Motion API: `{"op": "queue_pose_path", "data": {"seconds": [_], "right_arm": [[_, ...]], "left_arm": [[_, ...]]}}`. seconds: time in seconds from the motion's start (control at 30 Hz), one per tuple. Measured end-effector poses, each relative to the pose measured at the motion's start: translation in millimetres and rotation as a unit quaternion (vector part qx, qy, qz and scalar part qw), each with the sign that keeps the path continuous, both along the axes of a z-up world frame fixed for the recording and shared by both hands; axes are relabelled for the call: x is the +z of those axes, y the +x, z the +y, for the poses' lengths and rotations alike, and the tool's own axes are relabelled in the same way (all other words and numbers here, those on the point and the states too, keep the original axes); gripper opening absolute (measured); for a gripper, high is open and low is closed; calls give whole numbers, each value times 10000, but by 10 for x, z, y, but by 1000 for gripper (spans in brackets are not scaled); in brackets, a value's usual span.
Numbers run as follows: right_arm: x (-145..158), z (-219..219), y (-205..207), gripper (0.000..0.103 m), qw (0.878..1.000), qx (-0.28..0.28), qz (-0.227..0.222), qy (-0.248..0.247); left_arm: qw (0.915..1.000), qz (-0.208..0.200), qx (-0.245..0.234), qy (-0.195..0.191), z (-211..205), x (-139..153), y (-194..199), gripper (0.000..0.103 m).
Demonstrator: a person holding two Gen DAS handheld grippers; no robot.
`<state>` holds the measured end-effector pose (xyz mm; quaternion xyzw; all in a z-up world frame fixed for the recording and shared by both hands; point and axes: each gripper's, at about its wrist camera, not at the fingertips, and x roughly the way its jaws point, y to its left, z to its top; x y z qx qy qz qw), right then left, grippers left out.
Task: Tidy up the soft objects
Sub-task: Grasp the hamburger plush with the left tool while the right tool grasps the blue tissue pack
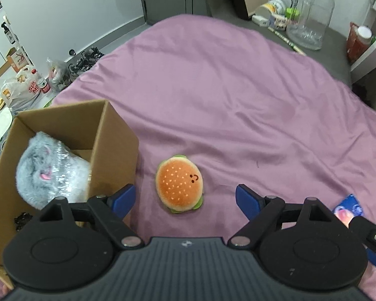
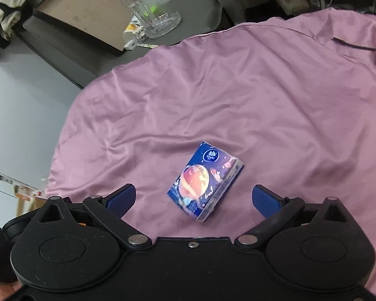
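Your left claw [image 1: 185,198] is spread wide and empty over the plush burger [image 1: 179,184], which lies on the purple sheet [image 1: 238,100] just beside the cardboard box [image 1: 112,135]; closing now, the near finger could catch the box wall. Your right claw [image 2: 194,198] is spread around the tissue pack [image 2: 206,181], whose slick wrapper may slip; the box holds a grey plush toy [image 1: 50,170] in plastic.

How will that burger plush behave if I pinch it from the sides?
The burger plush looks stuffed and fuzzy, so it will probably squash and grip well. It seems light. Its round, domed shape may let it tilt or roll on the wrinkled purple sheet.
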<state>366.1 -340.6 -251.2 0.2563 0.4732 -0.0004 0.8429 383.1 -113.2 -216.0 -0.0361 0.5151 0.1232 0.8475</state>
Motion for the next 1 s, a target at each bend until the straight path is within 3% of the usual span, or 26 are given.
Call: {"op": "queue_pose_path", "data": {"seconds": [0.13, 0.47, 0.57, 0.6, 0.63, 0.73, 0.83, 1.0], "right_arm": [[-69, 46, 56, 100, 9999, -33, 50, -122], [-236, 165, 225, 98, 9995, -35, 93, -290], [-240, 258, 235, 81, 9974, 121, 91, -711], [-229, 277, 228, 69, 9960, 152, 86, -872], [-223, 277, 221, 66, 9957, 176, 66, -911], [-205, 244, 195, 60, 9957, 169, 24, -905], [-174, 195, 173, 57, 9960, 104, -1, -889], [-151, 107, 153, 55, 9967, -28, -2, -806]], "left_arm": [[9990, 16, -236, 370, -101, -67, 72, 86], [9981, 21, -356, 497, -227, -105, 153, 85], [9966, 78, -523, 638, -311, -136, 168, 85], [9968, 144, -493, 609, -305, -167, 188, 85], [9968, 195, -452, 628, -296, -203, 217, 85], [9946, 337, -403, 893, -303, -300, 246, 85], [9937, 619, -404, 837, -315, -432, 255, 85], [9934, 568, -343, 940, -337, -476, 238, 85]]}}
